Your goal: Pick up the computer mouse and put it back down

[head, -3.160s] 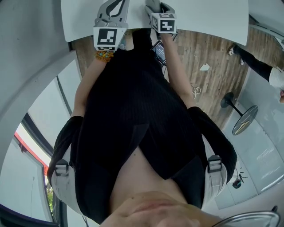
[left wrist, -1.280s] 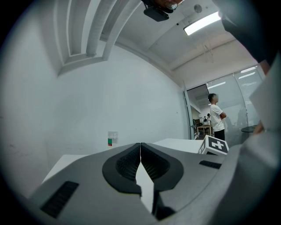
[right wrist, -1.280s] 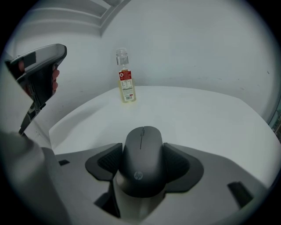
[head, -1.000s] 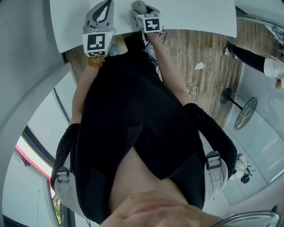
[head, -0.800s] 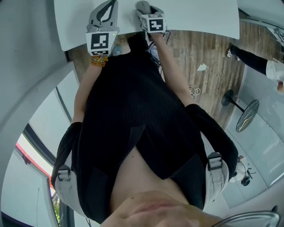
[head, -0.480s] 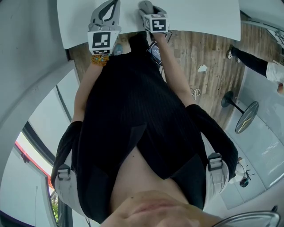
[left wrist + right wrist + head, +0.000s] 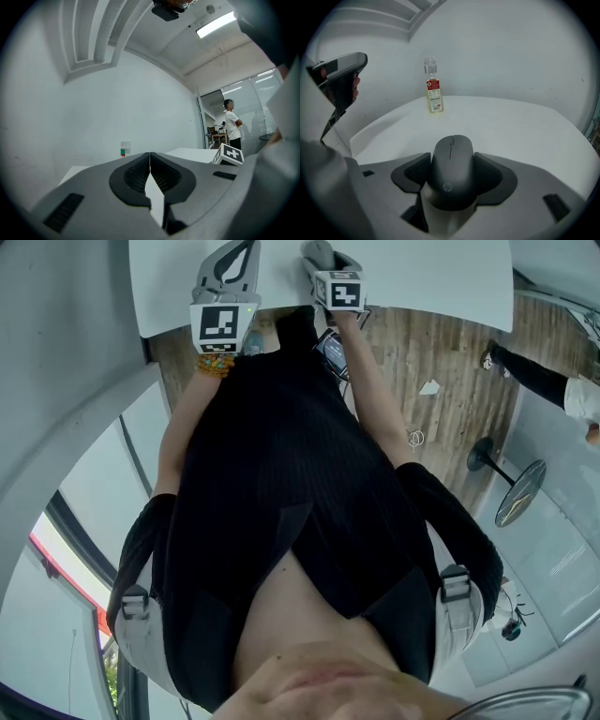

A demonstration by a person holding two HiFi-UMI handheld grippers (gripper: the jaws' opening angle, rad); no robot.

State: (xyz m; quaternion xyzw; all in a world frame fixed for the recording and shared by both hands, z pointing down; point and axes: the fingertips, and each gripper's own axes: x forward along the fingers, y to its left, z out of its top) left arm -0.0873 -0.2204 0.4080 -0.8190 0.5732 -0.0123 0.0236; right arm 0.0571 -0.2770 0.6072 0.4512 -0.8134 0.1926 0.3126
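Observation:
A dark grey computer mouse (image 7: 452, 161) sits between the ribbed pads of my right gripper (image 7: 451, 180), which is shut on its sides over the white table (image 7: 520, 126). In the head view the mouse (image 7: 317, 250) shows at the top edge, just past the right gripper's marker cube (image 7: 342, 289). Whether it touches the tabletop cannot be told. My left gripper (image 7: 150, 169) is shut with nothing in it, its pads meeting along a thin line. It hovers over the table's near edge (image 7: 230, 263), to the left of the right gripper.
A small clear bottle (image 7: 433, 86) with a red label stands far back on the table near the wall. A person (image 7: 232, 125) stands by a glass partition in the distance. A round-based stand (image 7: 502, 479) is on the wooden floor (image 7: 441, 362) to my right.
Only the head view drifts a little. Both grippers stay over the table's near edge, and the right one keeps hold of the mouse.

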